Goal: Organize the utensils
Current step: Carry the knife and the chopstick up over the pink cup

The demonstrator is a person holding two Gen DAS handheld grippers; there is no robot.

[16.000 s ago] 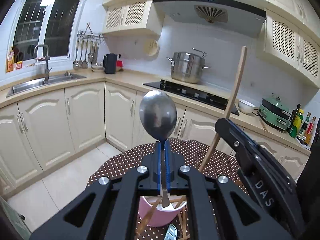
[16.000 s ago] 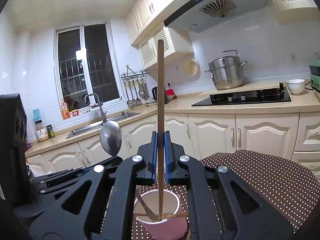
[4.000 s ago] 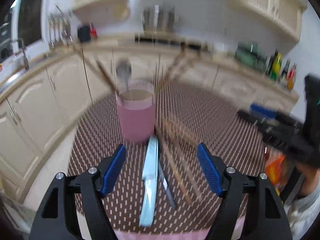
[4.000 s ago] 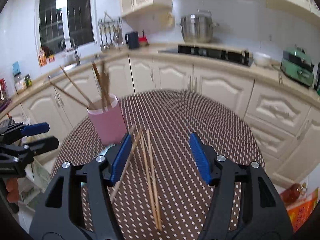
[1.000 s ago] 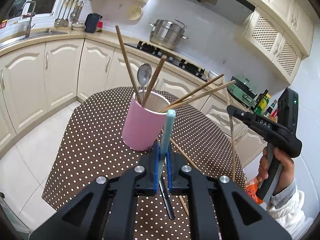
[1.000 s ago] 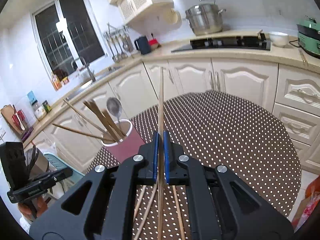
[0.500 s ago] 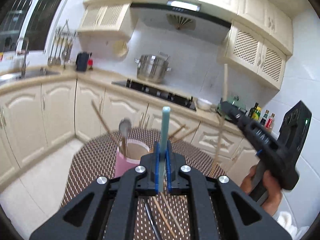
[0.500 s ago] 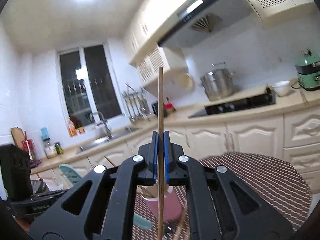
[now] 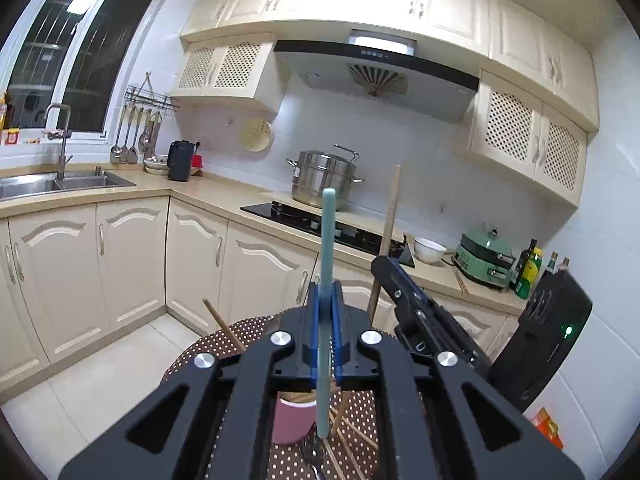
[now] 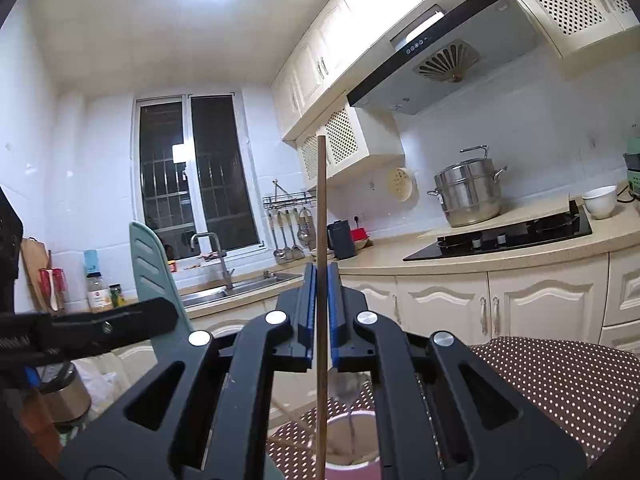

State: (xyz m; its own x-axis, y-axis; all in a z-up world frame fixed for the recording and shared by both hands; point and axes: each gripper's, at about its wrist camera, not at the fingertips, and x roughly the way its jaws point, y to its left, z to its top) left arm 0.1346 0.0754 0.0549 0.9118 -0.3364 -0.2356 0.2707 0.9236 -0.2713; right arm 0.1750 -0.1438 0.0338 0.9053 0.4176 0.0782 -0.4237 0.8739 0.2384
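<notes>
pink cup (image 9: 294, 420): stands upright on the dotted tablecloth (image 9: 248, 332), low between both tools, with chopsticks and a spoon already in it.
teal-handled utensil (image 9: 327, 280): upright, handle up, lower end hanging just above the cup's right rim; looks like a sheathed knife, but i can't be sure.
left gripper (image 9: 325, 320): clenched on the teal-handled utensil at mid-length.
wooden chopstick (image 10: 321, 280): held vertical, lower tip over the cup mouth.
right gripper (image 10: 320, 312): clamped on the wooden chopstick.
loose chopsticks (image 9: 352, 440): lie on the cloth right of the cup, not yet collected.
doing it well: centre each tip over the open mouth, lower straight, 1 piece at a time so the 2 tools don't collide, and let go only once the tip is well inside.
risk: the leaning sticks could deflect the new piece or tip the cup.
</notes>
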